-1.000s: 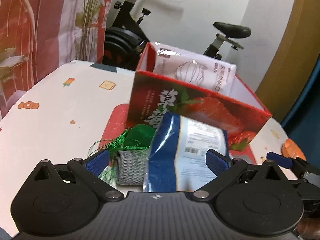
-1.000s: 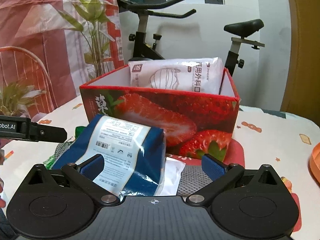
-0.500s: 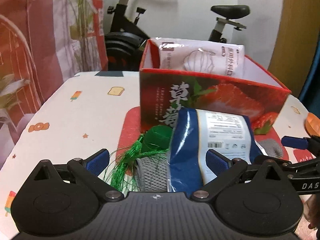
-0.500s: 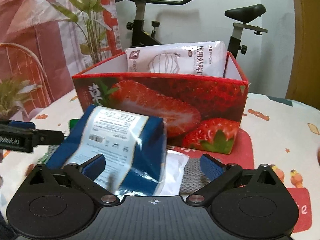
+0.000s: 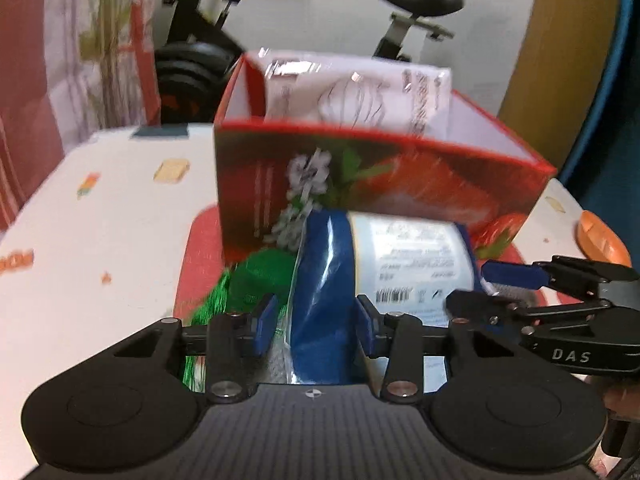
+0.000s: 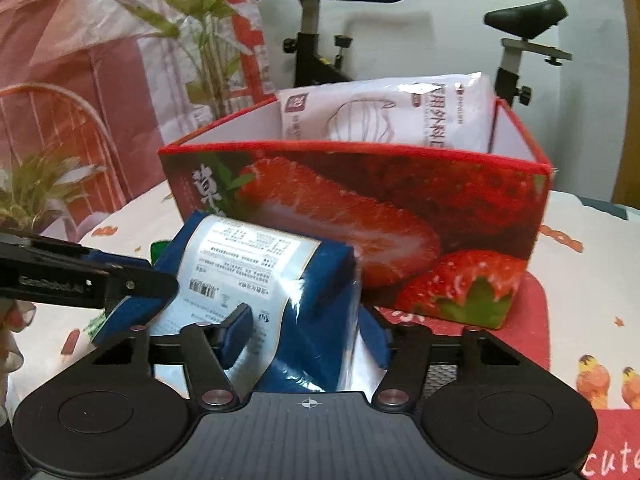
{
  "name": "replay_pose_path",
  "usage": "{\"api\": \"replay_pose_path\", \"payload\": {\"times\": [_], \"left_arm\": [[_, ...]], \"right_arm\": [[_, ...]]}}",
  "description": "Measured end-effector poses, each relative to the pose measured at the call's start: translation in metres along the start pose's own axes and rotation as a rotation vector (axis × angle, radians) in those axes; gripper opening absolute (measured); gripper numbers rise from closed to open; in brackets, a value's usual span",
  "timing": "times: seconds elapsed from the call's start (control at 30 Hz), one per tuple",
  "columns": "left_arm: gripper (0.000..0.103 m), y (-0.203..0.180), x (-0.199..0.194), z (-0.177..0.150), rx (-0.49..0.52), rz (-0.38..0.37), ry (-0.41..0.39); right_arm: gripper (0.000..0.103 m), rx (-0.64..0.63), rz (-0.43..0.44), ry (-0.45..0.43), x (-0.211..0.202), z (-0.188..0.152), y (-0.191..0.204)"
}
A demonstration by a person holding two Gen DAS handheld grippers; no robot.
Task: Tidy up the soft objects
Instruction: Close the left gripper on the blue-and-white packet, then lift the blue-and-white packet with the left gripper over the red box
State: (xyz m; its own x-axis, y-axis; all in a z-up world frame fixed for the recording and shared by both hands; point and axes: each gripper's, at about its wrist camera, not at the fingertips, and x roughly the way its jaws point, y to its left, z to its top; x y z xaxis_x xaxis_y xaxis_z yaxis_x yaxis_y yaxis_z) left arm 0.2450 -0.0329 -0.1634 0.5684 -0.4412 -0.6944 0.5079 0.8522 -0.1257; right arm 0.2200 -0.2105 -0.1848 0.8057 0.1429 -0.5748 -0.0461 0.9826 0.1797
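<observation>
On the table's (image 5: 100, 248) left side lies bare patterned cloth, with a curtain (image 5: 60, 60) and plant (image 6: 208, 40) behind it. Next comes a green net (image 5: 256, 276) in front of the box's left corner, with a grey knit piece under it, barely visible.

The left gripper (image 5: 316, 324) has its jaws closing on the blue pack's (image 5: 320, 312) left end; the pack sits between the blue pads (image 5: 264, 322), and whether they already press it cannot be told for certain, since a small gap shows at the left pad.

The pack lies on the red mat (image 6: 528, 320), touching the front wall of the strawberry box (image 6: 400, 208). Its white label (image 6: 240, 264) faces up.

The right gripper (image 6: 312, 332) has its jaws closing on the pack's right end. In the right wrist view its left pad (image 6: 236, 330) rests against the label face, and the right pad is mostly hidden behind the wrapping. In the left wrist view its fingers reach in from the right edge.

Inside the box a white mask pack (image 6: 400, 116) stands tilted against the back wall. An exercise bike (image 6: 320, 32) stands behind the table. At the far right an orange dish (image 5: 600, 240) sits at the table's edge.
</observation>
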Motion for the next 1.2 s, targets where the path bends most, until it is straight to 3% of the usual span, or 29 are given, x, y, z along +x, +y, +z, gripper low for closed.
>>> {"api": "replay_pose_path", "payload": {"times": [0.23,0.5,0.63,0.97,1.2], "left_arm": [[0.046,0.008,0.007,-0.01,-0.064,-0.043,0.026],[0.045,-0.006,-0.003,-0.021,-0.075,-0.089,0.013],[0.034,-0.013,-0.011,-0.024,-0.083,-0.118,0.005],[0.029,-0.034,-0.047,-0.018,-0.06,-0.115,-0.139],[0.029,-0.039,-0.066,0.015,-0.013,-0.126,-0.215]], "right_arm": [[0.051,0.003,0.027,0.031,0.004,-0.005,-0.004],[0.036,-0.012,0.057,0.024,-0.013,-0.003,-0.004],[0.032,-0.025,0.049,-0.006,-0.029,-0.001,-0.007],[0.03,-0.073,0.025,-0.12,-0.073,0.016,-0.007],[0.03,-0.094,0.039,-0.171,-0.091,0.06,-0.012]]}}
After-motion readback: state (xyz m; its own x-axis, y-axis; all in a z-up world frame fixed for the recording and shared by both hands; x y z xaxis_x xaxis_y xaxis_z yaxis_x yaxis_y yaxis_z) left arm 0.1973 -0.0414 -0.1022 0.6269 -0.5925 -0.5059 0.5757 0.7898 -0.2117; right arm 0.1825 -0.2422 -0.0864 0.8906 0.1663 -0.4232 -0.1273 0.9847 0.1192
